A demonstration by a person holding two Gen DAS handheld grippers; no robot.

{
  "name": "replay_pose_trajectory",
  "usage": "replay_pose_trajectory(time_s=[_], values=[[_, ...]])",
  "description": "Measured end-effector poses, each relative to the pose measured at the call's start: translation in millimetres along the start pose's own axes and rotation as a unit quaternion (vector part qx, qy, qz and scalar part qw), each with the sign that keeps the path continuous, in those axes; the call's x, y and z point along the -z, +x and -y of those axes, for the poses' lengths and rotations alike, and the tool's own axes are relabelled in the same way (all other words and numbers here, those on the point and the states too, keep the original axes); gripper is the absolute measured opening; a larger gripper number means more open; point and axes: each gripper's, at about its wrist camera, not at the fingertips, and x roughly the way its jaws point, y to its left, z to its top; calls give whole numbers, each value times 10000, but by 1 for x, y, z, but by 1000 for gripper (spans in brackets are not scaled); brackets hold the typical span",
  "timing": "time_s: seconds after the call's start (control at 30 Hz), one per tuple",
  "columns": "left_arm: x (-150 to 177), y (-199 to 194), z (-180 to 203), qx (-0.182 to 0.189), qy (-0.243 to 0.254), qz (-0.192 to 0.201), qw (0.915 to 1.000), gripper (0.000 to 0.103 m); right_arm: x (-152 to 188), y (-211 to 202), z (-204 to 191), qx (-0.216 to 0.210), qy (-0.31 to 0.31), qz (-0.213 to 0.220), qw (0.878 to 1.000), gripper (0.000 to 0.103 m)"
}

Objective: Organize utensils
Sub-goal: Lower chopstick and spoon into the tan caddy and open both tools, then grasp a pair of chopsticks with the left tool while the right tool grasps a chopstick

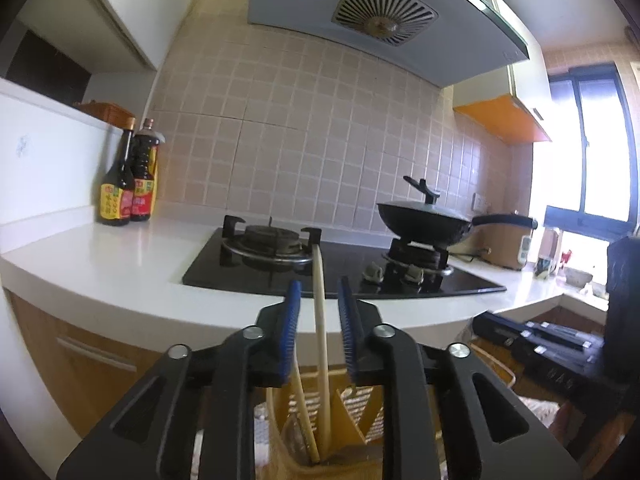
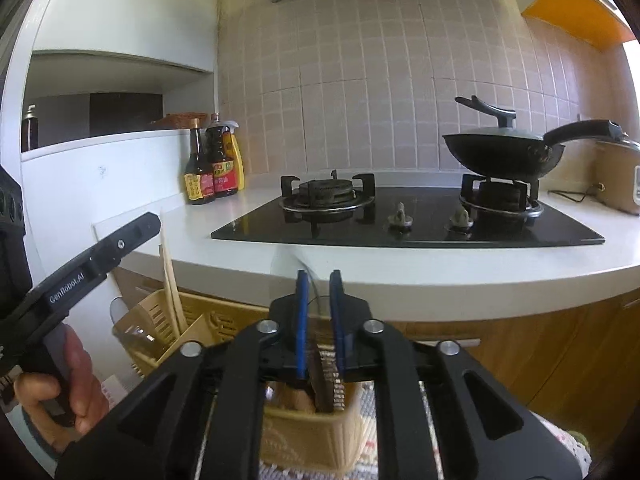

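My left gripper [image 1: 318, 292] is open around a pale chopstick [image 1: 321, 320] that stands upright between its blue pads without touching them. A second chopstick [image 1: 301, 400] leans beside it. Both stand in a yellow slotted utensil holder [image 1: 352, 424] below the gripper. In the right wrist view the holder [image 2: 208, 322] with the chopsticks [image 2: 170, 280] sits at the left, and the left gripper [image 2: 96, 264] is above it in a hand. My right gripper [image 2: 319, 280] is open and empty above a yellow basket [image 2: 316, 436].
A white counter [image 2: 440, 268] holds a black gas hob [image 2: 400, 220] with a lidded wok [image 2: 504, 152] on the right burner. Sauce bottles [image 2: 212, 168] stand at the back left. A rice cooker [image 2: 618, 176] stands at the far right. Wooden cabinet fronts [image 2: 540, 352] run below.
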Motion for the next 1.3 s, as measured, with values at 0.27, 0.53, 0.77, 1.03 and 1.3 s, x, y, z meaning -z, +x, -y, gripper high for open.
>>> replay_pose_trajectory(time_s=[0.27, 0.53, 0.77, 1.03, 1.3], values=[[-3, -28, -15, 190, -319, -275, 9989, 44, 3, -45, 22, 8, 414, -352, 9985, 18], [-8, -79, -21, 67, -434, -422, 9981, 64, 14, -80, 22, 370, 450, -850, 9947, 45], [8, -84, -21, -396, -105, -1925, 9804, 64, 22, -90, 18, 1139, 355, -1670, 9787, 57], [61, -72, -34, -188, -186, -3633, 9313, 57, 59, -69, 28, 937, 654, -3051, 9454, 57], [118, -52, -39, 228, -473, -4749, 8785, 40, 101, -52, 40, 677, 964, -3914, 9126, 40]])
